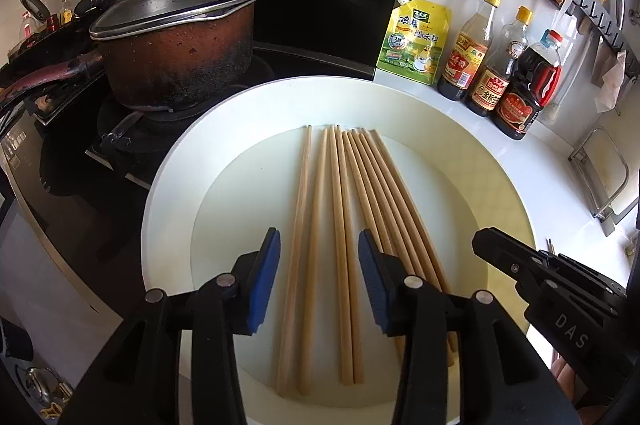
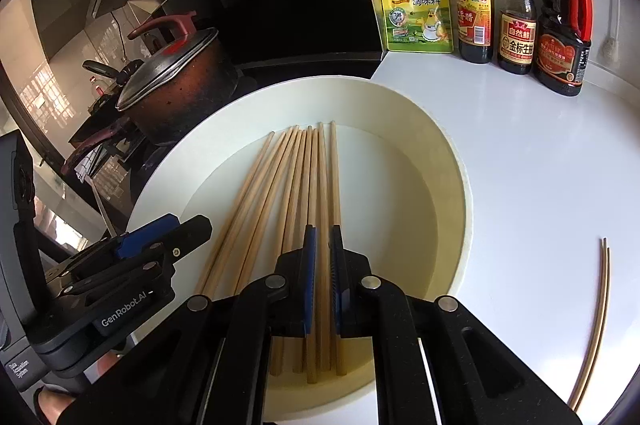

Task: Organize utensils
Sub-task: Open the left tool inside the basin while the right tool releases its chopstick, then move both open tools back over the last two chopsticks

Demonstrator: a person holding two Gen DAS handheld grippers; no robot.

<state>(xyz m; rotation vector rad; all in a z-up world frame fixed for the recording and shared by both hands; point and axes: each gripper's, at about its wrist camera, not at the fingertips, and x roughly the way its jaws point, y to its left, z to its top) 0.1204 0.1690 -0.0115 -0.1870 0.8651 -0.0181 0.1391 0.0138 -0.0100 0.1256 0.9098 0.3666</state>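
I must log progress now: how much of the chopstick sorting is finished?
Done: one pair lies on the counter beside the plate. In hand: the right claw is nearly closed over chopsticks on the plate; the left claw is open. Left: the rest of the chopsticks on the plate.

Right gripper [image 2: 323,257], fingers nearly closed over chopsticks [image 2: 304,185] lying in a white bowl [image 2: 452,161]; left gripper [image 2: 160,229] beside; two more chopsticks [image 2: 600,305] on the counter [image 2: 520,165].

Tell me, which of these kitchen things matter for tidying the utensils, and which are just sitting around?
Matter: chopsticks in the white dish; two chopsticks on the counter; both grippers, left, right.

Sitting around: lidded pot, seasoning pouch, three sauce bottles.
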